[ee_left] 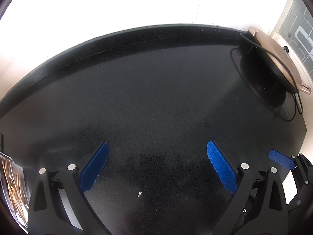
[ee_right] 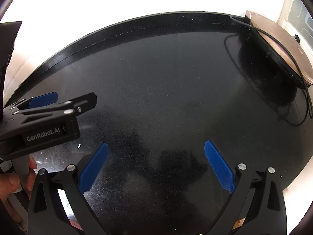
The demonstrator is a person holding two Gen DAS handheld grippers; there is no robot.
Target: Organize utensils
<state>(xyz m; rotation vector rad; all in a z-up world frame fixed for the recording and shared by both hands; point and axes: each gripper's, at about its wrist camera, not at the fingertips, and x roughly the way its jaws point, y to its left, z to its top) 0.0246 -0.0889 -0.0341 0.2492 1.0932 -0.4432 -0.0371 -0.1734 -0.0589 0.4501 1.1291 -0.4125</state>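
My left gripper [ee_left: 157,150] hangs open over a dark speckled countertop [ee_left: 146,98], nothing between its blue pads [ee_left: 93,166]. At the bottom-left edge of the left wrist view a clear container [ee_left: 11,182] holds several thin wooden sticks, possibly chopsticks. My right gripper [ee_right: 155,150] is also open and empty above the same countertop [ee_right: 166,88]. The left gripper [ee_right: 64,101] shows in the right wrist view at left, held by a hand [ee_right: 11,180]. One blue tip of the right gripper [ee_left: 281,159] pokes into the left wrist view at the right edge.
A copper-coloured flat appliance [ee_left: 277,58] on a black base sits at the back right, with a black cable [ee_left: 293,105] looped around it; the same appliance [ee_right: 279,45] appears in the right wrist view. A small white crumb [ee_left: 139,194] lies on the counter. A bright white wall runs behind.
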